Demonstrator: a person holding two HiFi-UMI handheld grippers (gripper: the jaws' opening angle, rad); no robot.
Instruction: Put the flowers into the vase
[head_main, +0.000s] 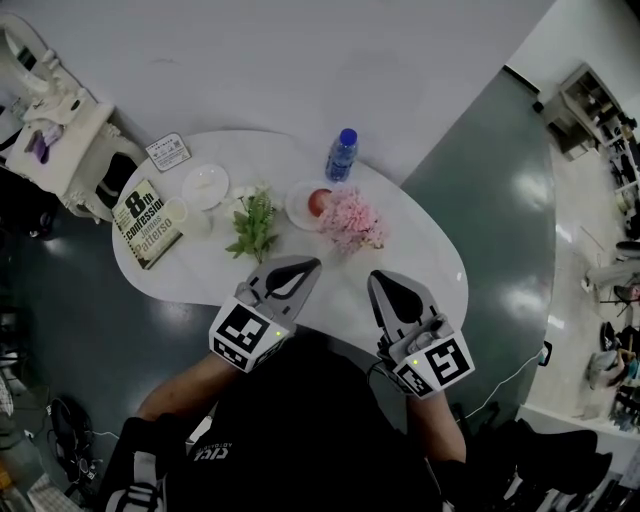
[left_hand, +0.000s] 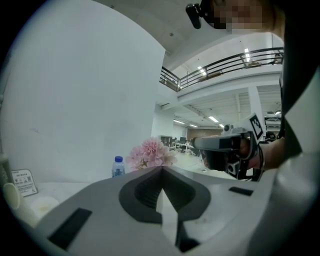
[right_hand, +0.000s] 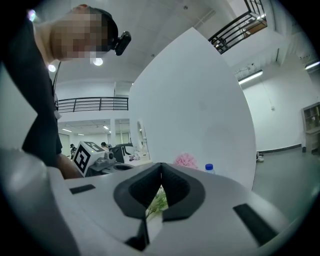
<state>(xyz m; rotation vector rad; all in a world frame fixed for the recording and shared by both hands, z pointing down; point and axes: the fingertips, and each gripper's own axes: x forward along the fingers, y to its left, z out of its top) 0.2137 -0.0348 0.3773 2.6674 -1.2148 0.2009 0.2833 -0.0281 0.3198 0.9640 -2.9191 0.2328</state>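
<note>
Left gripper (head_main: 306, 265) is over the near edge of the table (head_main: 425, 262), jaws pressed together, nothing between them. In its own view the tips (left_hand: 161, 170) meet in a tight seam. Right gripper (head_main: 383, 279) sits beside it, well apart, also clamped together and empty; its own view shows the closed tips (right_hand: 161, 168) too. Both point roughly level across the table.

The flowers are out ahead of me. The green sprig (head_main: 252, 226) with small white blooms lies mid-table, just beyond the left gripper. I see it through the gap below the right jaws as well (right_hand: 158, 201). The pink bunch (head_main: 350, 220) is to its right, touching a saucer (head_main: 297, 207) with something red on it. A bottle (head_main: 341, 155) stands behind that.

On the left are a book (head_main: 148, 222), a card (head_main: 167, 152), a white dish (head_main: 205, 186) and a cup (head_main: 196, 221). I can't tell which piece is the vase.
</note>
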